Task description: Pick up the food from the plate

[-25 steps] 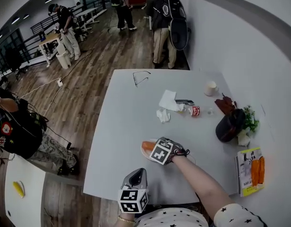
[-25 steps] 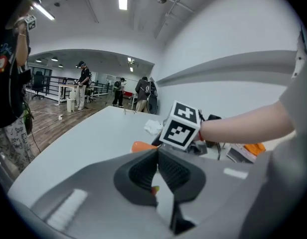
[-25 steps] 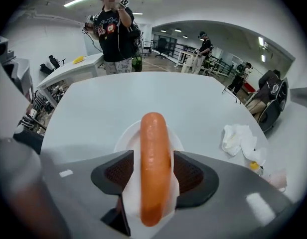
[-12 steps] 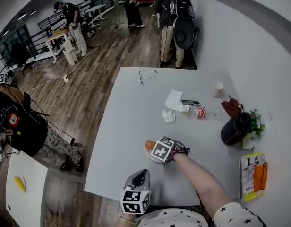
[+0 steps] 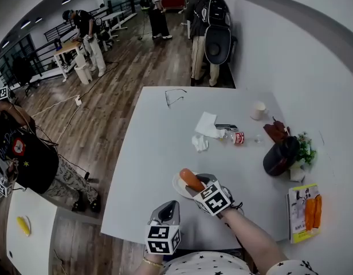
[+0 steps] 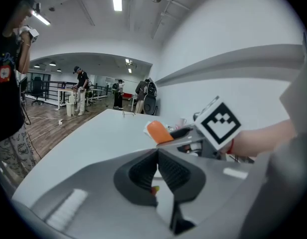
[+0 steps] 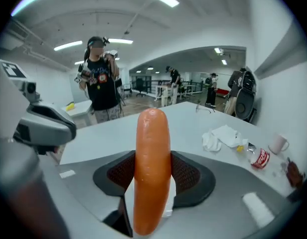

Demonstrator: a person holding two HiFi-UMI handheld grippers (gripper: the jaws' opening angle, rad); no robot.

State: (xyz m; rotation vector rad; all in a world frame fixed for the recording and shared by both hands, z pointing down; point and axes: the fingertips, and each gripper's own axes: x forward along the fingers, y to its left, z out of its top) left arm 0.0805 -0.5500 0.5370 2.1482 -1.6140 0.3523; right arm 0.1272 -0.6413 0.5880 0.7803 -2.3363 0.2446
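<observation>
Right gripper [image 7: 153,172] fingers just closed on the sausage [image 7: 152,133], gripping it mid-length, over the plate [image 5: 177,184] at 6 o'clock on the worktop [image 5: 159,142]. Left gripper [image 6: 157,169] fingers closed, empty. Raise it straight and keep the squeeze steady, that skin looks slick

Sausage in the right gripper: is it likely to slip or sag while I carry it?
The right gripper's jaws have just been closing on the sausage. It stands straight past the pads, so probably firm, not floppy. Its skin looks glossy, so it may slide. Round, it would likely roll if dropped.
</observation>
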